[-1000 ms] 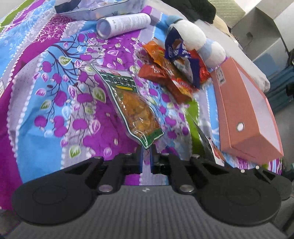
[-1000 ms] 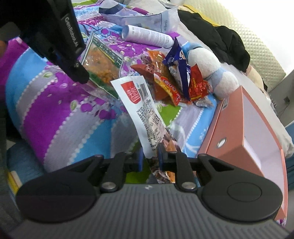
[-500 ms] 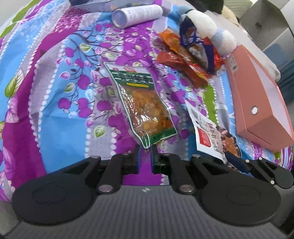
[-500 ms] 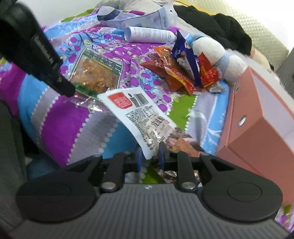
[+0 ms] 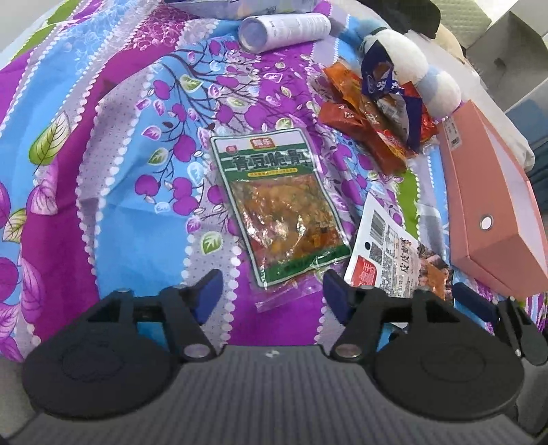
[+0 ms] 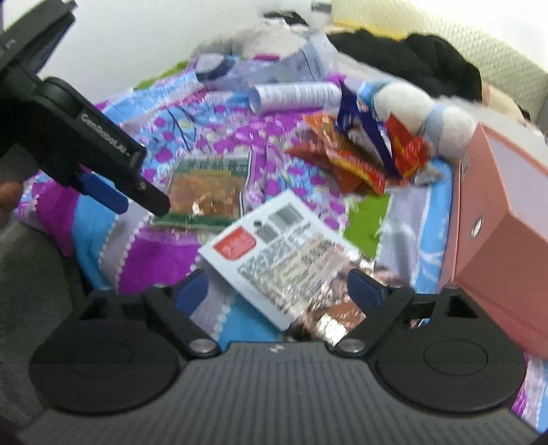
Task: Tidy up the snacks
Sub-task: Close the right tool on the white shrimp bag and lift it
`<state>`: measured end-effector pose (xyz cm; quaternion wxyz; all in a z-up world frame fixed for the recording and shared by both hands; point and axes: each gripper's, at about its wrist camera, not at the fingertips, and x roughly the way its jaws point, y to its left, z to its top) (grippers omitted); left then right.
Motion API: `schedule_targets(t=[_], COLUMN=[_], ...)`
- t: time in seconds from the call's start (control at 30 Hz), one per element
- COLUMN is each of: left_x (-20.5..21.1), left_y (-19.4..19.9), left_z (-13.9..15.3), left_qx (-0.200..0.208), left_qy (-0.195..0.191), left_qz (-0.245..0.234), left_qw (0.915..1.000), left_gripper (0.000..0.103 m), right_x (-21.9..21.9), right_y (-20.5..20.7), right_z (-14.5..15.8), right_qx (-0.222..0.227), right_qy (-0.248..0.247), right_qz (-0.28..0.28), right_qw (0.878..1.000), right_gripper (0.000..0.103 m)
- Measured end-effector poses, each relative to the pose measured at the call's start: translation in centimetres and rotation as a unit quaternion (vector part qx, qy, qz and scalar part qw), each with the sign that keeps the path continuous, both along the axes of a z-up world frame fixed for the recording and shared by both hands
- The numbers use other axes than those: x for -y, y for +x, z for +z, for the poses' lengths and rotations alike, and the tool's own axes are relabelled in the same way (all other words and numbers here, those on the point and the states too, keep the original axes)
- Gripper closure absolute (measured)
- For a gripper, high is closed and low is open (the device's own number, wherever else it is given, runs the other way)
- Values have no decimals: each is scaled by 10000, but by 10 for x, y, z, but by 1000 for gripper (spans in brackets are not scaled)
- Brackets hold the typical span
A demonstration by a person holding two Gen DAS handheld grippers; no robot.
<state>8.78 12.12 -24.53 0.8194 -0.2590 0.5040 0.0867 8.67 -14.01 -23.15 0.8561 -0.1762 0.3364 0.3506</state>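
Here, Left gripper [image 5: 270, 291]: its jaws are opening wide, blue pads apart and pressing on nothing; the clear bottom seal of a packet is lying between them on the bed.
Right gripper [image 6: 277, 291]: its jaws are also opening, pads clear of the packet that is sitting between them; this view is blurring.
Green packet: a flat, clear-fronted green-bordered snack packet with orange-brown contents [image 5: 279, 208] is lying released on the bedspread, label end pointing away from the left gripper.
White packet: a white-backed foil snack packet with a red square and barcodes [image 6: 277, 260] is lying back side up just beside the green one, near the bed's edge.
Snack pile: a heap of small orange, red and dark blue wrappers [image 5: 380, 113] is lying further out, leaning against a white-and-pale-blue plush toy [image 5: 424, 68].
Box: a long salmon-pink cardboard box with a round metal eyelet [image 5: 486, 205] is sitting on the right, beside the white packet.
Tube: a white cylindrical tube [image 5: 284, 29] is lying on its side at the far end.
Bed: a purple, blue and grey floral bedspread [image 5: 120, 154] is carrying everything.
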Motion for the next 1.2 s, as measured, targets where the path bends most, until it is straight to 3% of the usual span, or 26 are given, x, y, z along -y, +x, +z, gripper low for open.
schedule_targets(t=[0.07,0.2,0.47,0.63,0.8,1.17,1.2], left_x=[1,7,14,11,9,15,15], left_y=[3,11,21,22,22,27,28], left_z=[0,-1,-3,-8,-9,-5,-5], left_qx=[16,-69,-212,-371,-379,-117,-96], left_qy=[43,137,355,299,236,45,22], left_qz=[1,-70,-63,-17,33,-19,0], left_qw=[10000,9999,9991,9989,9990,9999,10000], left_gripper=[19,15,12,9,9,9,9], right_x=[1,3,4,1,-2,-5,-4], right_y=[6,22,59,66,73,53,52], right_z=[1,-5,-32,-41,-47,-35,-33], right_qx=[10,151,-605,-766,-938,-835,-837], right_qy=[-61,-458,-806,-876,-899,-849,-833], right_qz=[59,123,506,740,768,716,675], right_qw=[10000,9988,9936,9904,9885,9903,9907], right_gripper=[13,13,12,4,4,53,71])
